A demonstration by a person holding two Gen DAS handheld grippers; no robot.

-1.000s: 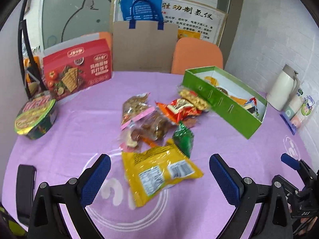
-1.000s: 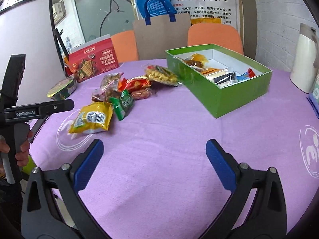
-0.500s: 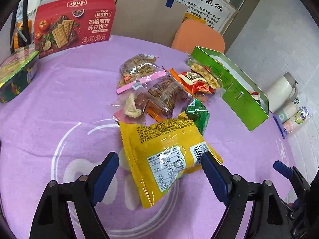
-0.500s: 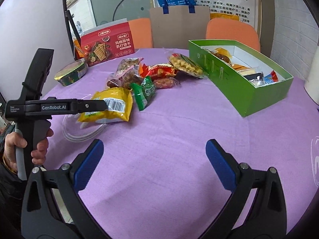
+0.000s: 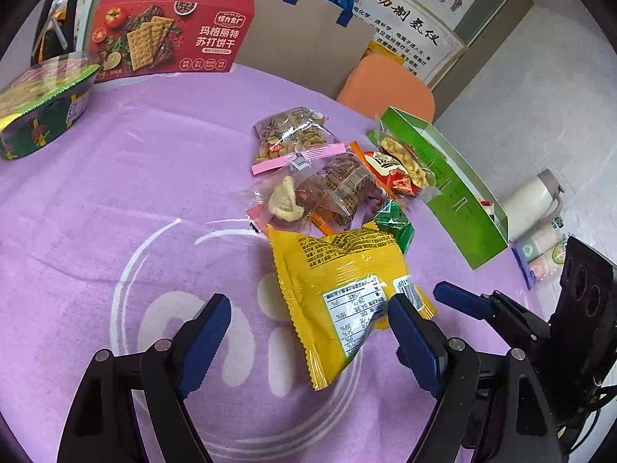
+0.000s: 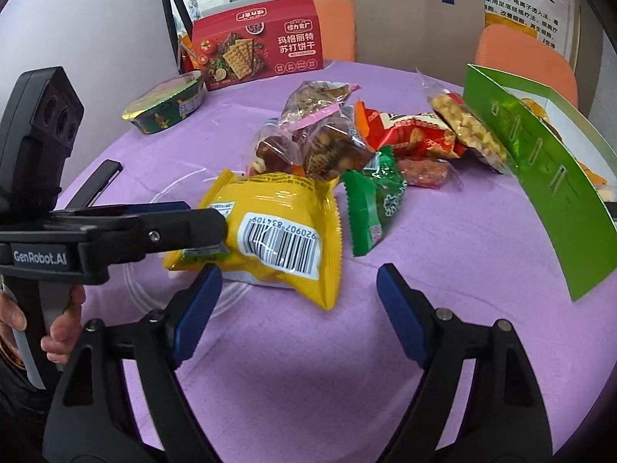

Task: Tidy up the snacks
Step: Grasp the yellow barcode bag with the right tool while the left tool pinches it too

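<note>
Both jaws open nr yellow packet (image 5: 347,289)

Left gripper (image 5: 308,341) lowered to straddle yellow snack bag (image 5: 347,293), right gripper (image 6: 297,308) moved closer

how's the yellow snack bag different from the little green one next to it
The yellow snack bag is clearly bigger than the green packet. The yellow bag shows a large barcode label; the green packet shows only a small label near one end. The yellow bag lies between the left gripper fingers; nothing reaches for the green packet. Both are sealed crinkly pouches lying on the purple tablecloth.
</note>
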